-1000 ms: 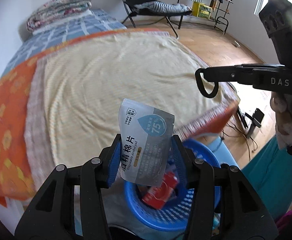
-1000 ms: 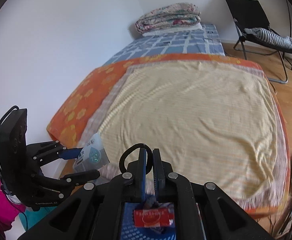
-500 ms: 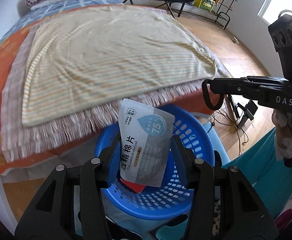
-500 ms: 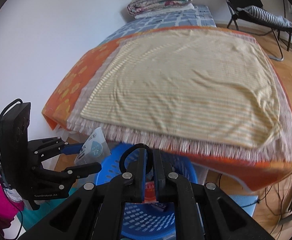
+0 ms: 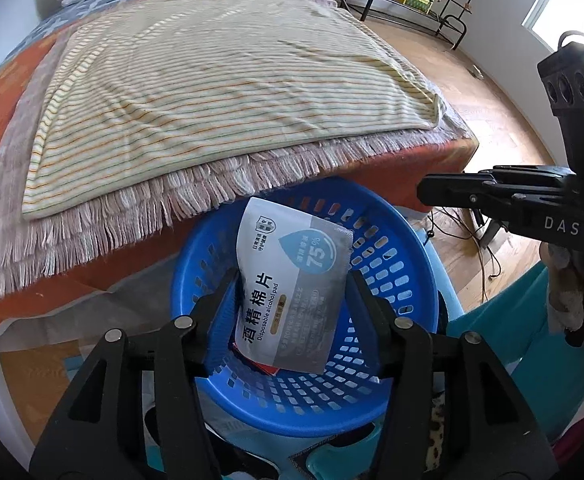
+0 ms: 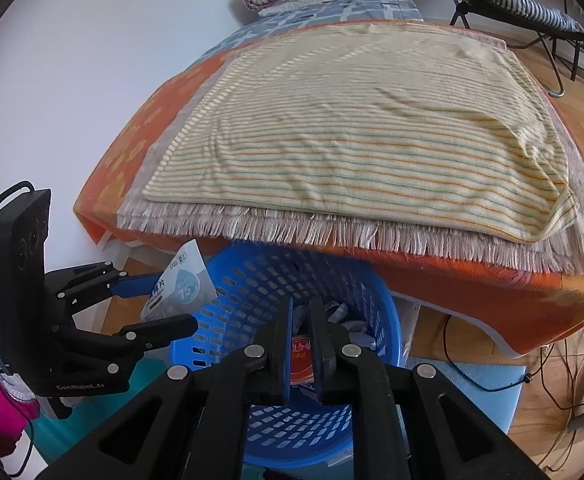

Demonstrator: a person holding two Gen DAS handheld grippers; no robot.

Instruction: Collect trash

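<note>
My left gripper (image 5: pixel 292 280) is shut on a white and grey alcohol pad pouch (image 5: pixel 292 292) and holds it upright over the blue plastic basket (image 5: pixel 408 280). The same pouch (image 6: pixel 180 284) shows in the right wrist view at the basket's left rim (image 6: pixel 228 268). My right gripper (image 6: pixel 300 312) is shut and empty, above the basket's near side. Inside the basket lie a red packet (image 6: pixel 301 360) and crumpled paper (image 6: pixel 340 312). From the left wrist view, the right gripper (image 5: pixel 424 190) reaches in from the right.
The basket stands on the floor against the foot of a bed with a striped yellow blanket (image 5: pixel 212 80) and fringed edge (image 6: pixel 332 236). Cables (image 6: pixel 564 380) lie on the wooden floor at right. A folding chair (image 6: pixel 524 0) stands far back.
Both grippers have dropped from bed height down to the basket. The pouch, still held, now hangs lower over the basket's opening. The right gripper stays shut.
</note>
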